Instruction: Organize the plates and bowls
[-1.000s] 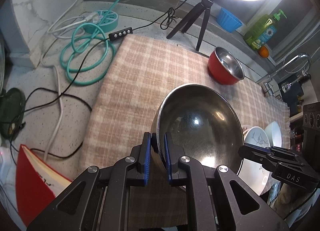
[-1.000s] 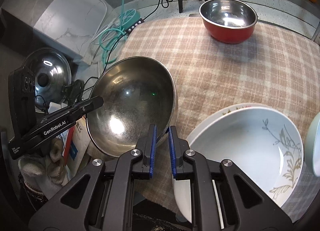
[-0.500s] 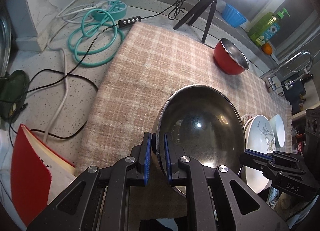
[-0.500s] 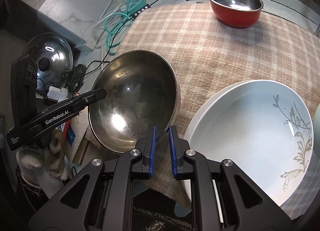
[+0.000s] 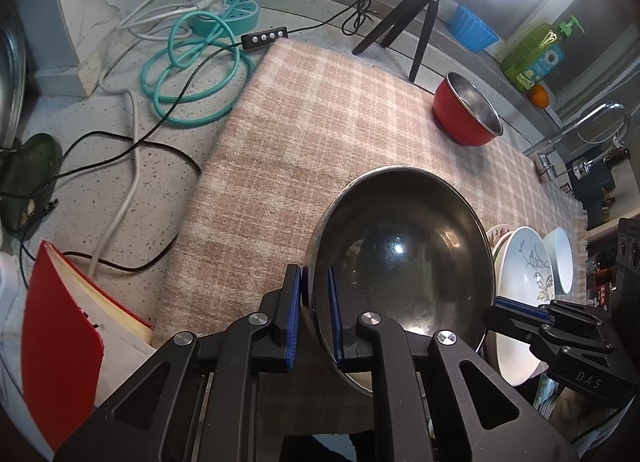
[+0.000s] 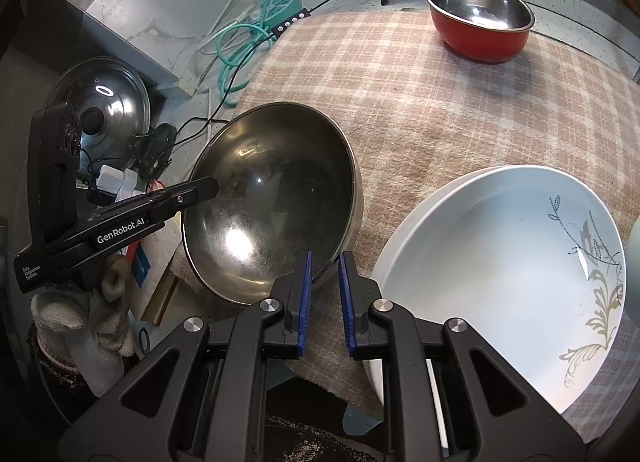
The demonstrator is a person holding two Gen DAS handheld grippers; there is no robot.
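Observation:
A large steel bowl [image 5: 404, 262] is held tilted above the checked cloth [image 5: 320, 114]. My left gripper [image 5: 314, 274] is shut on its rim on one side. My right gripper [image 6: 323, 262] is shut on the opposite rim, where the bowl [image 6: 272, 202] shows from the other side. A white plate with a leaf pattern [image 6: 504, 270] lies right of the bowl, on another plate. A pale bowl [image 5: 560, 258] sits beyond them. A red bowl with a steel inside [image 6: 480, 22] stands at the cloth's far side.
A ring light on a tripod [image 5: 420, 22], a teal hose [image 5: 192, 78] and black cables lie on the counter at the back left. A red book [image 5: 60, 342] lies at the left. A pot lid [image 6: 104, 102] leans at the left. A tap [image 5: 580, 130] is at the right.
Both grippers have carried the steel bowl back toward the cloth's near edge and a little higher. The white plate stack now looks larger in the right wrist view.

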